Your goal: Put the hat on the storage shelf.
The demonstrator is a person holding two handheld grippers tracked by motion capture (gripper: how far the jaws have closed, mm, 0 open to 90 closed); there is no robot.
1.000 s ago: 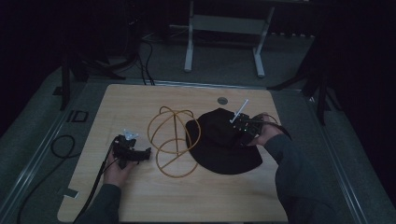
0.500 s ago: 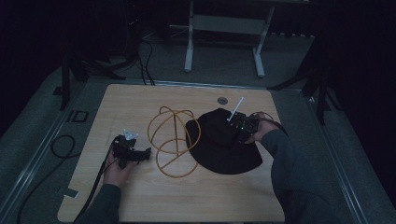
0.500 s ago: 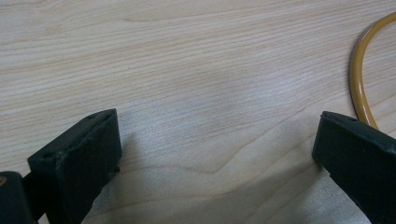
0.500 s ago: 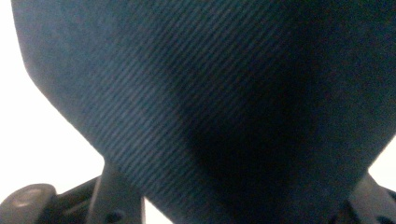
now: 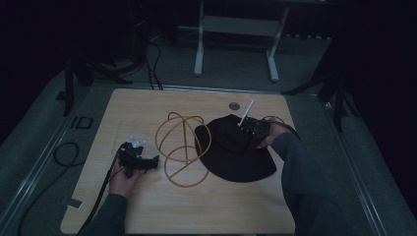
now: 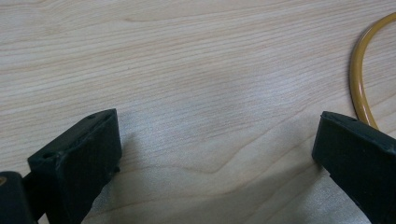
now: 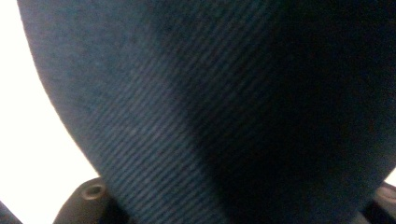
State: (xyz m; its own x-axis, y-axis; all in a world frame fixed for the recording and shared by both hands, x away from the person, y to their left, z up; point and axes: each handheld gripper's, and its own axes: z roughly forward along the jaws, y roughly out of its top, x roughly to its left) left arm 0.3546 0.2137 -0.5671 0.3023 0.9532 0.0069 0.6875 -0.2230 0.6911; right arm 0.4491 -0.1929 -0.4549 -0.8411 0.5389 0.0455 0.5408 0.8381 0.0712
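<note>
A dark hat [image 5: 236,150] lies on the right half of a light wooden table [image 5: 147,206], its crown toward the far edge and its brim spread toward the person. The right gripper [image 5: 247,136] sits on top of the hat's crown, held from the right by a sleeved hand; in the right gripper view, ribbed dark fabric [image 7: 224,112] rises between the two jaws and covers nearly everything beyond them. The jaws have just been closing with the fabric between them, and now appear to pinch a fold of it. Just left of the hat, touching its brim, stands a yellow wire frame [image 5: 183,147] of crossed hoops. Farther left, the left gripper [image 5: 153,162] rests low over the bare table, jaws spread wide with nothing between them; the left gripper view shows wood grain and a curve of the yellow wire [image 6: 358,74] at the right edge. Compared with a second earlier, hat, wire frame and left gripper keep their places, while the right gripper has barely shifted on the crown.
</note>
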